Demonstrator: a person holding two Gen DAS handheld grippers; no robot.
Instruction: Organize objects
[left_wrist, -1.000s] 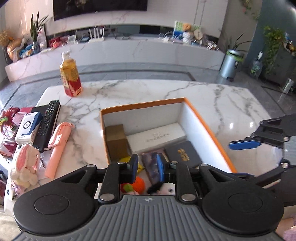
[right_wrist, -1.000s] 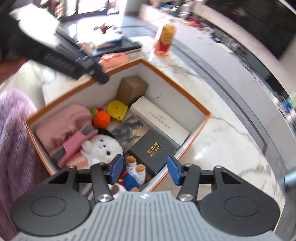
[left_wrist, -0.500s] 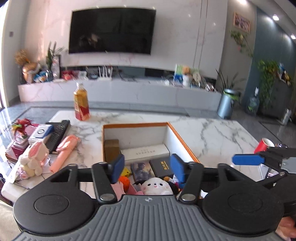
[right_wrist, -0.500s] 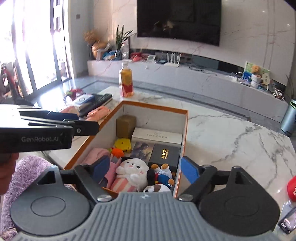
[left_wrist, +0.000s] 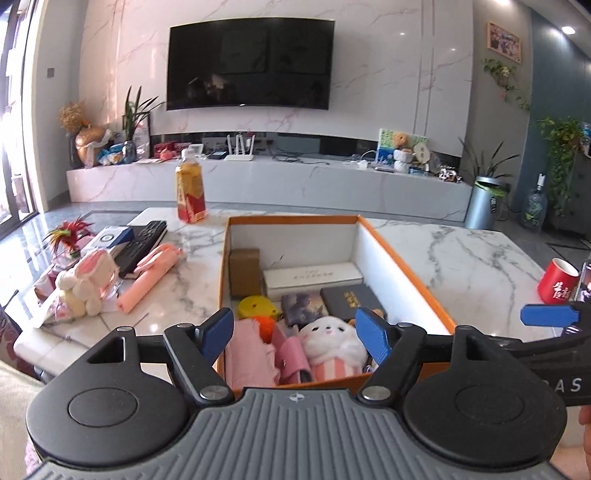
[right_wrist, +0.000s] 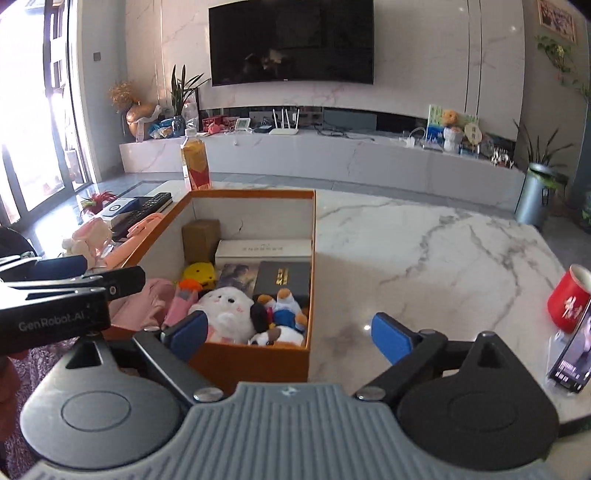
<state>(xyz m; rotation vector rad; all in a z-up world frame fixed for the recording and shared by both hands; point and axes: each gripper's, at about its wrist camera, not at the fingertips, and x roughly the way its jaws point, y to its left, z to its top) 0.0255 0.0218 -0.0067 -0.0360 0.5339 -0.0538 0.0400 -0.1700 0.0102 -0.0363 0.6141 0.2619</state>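
Both tongs have pulled back toward the near edge of the worktop (left_wrist: 461, 258) and tipped up: a second ago each camera looked steeply down into the box (left_wrist: 406, 266), and now both take in the whole room with the box in front.

The left tongs (left_wrist: 295, 334), which a second ago stood nearly clenched low over the toys at the near end of the box, are now spread wide and still opening, with nothing between the pads. The right tongs (right_wrist: 291, 334) were half open over the box's near corner and rolled to one side. They now sit level, wide and still opening, also bare, straddling the box's near right corner without touching it.

This reads as a release just finished. The white plush (left_wrist: 334, 341) lies at the near end of the box beside the pink cloth (left_wrist: 249, 350), with the black case (left_wrist: 351, 301) and white case (left_wrist: 314, 275) further in.

More remains to be done. On the worktop left of the box, the bunny (left_wrist: 86, 280), pink tube (left_wrist: 147, 275) and remote (left_wrist: 142, 245) lie loose, the bottle (left_wrist: 190, 192) stands at the far edge, and the red cup (left_wrist: 557, 282) stands far right.
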